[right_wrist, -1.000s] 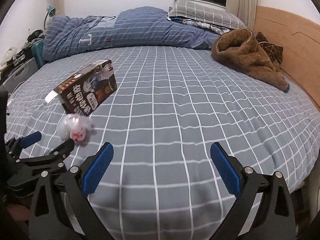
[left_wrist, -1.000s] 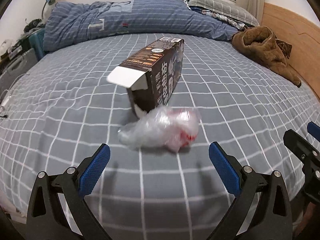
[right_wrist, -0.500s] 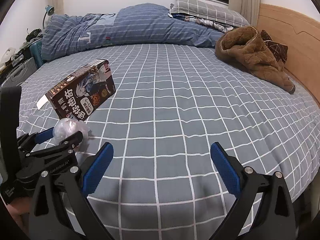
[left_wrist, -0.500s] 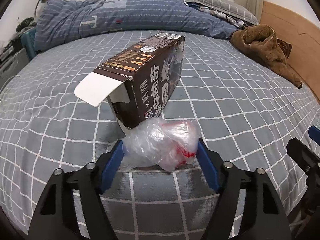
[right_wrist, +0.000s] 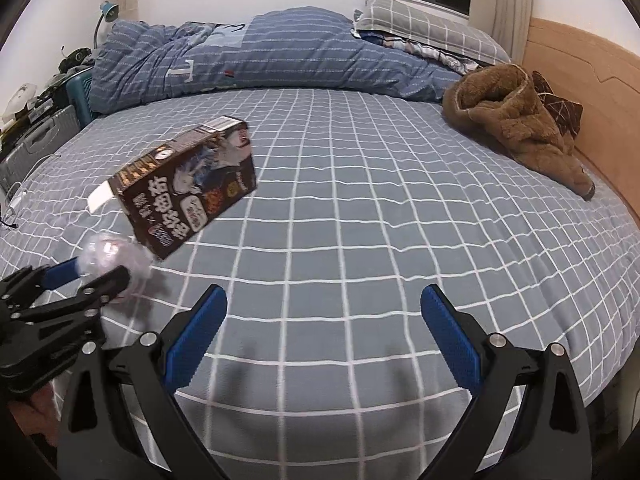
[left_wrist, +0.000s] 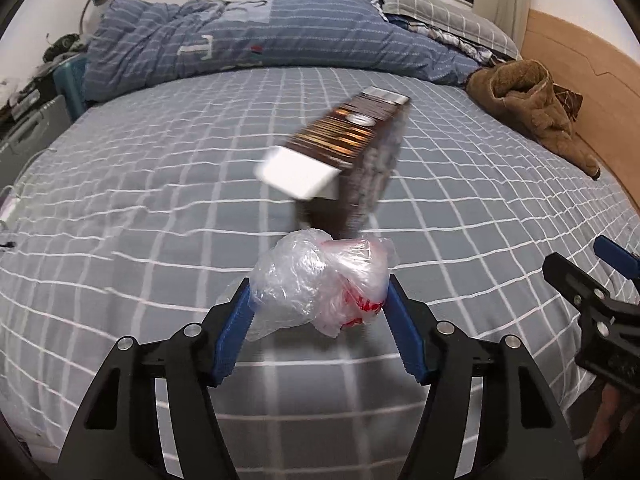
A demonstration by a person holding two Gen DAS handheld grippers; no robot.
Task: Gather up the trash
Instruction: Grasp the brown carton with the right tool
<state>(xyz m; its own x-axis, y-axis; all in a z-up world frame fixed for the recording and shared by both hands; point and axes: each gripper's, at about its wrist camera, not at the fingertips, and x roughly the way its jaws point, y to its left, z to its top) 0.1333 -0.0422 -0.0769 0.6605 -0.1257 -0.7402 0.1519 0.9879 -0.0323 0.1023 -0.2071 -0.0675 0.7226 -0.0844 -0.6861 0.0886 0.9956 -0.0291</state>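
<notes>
A: Crinkled clear plastic, red print on one side: trash bag pinched between blue pads of left gripper, jaws just closed onto it. Seems lifted a little off the checked grey bedsheet, though hard to tell for sure.

B: Right gripper?

A: Spread wide, nothing between the pads, hanging over bare sheet near the bed's front edge.

B: Other trash?

A: Dark brown carton, white end flap open, lying on the sheet just behind the bag. Blurred in the left wrist view, sharp in the right. Touching the bag or not: cannot tell.

B: Background?

A: Blue striped duvet bunched along the far side, grey checked pillow beside it, brown fleece garment against wooden headboard.
</notes>
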